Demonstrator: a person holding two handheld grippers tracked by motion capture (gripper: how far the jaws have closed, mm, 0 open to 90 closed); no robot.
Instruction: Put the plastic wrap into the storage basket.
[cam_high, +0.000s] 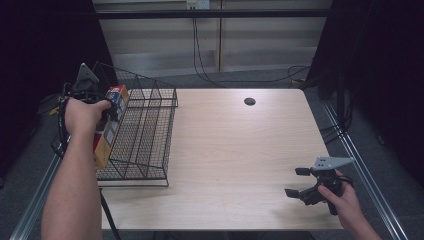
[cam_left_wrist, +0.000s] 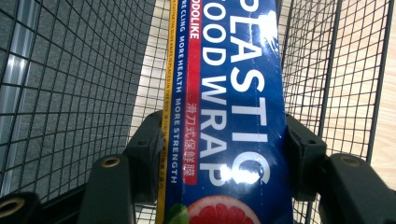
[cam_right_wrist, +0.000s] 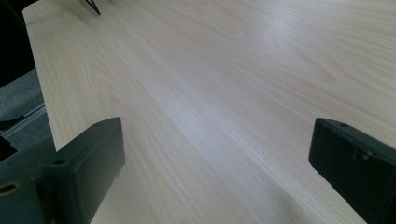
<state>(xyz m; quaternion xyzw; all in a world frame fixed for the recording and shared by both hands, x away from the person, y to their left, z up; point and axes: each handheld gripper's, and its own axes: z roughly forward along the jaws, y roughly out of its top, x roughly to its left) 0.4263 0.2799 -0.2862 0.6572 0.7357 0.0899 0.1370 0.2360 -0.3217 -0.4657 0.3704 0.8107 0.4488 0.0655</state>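
Bright overhead light on the table (cam_high: 240, 150); dark surroundings; glare on the box (cam_left_wrist: 233, 116).

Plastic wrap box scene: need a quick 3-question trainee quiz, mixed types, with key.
1. True or false: the left tongs are clamped on the plastic wrap box.
2. Where is the box? A) flat on the table's middle B) at the wire rack, held up along its left side C) in the right tongs
3. Fill in: the right tongs stand ____ over the bare table.

Key: 1 true; 2 B; 3 open
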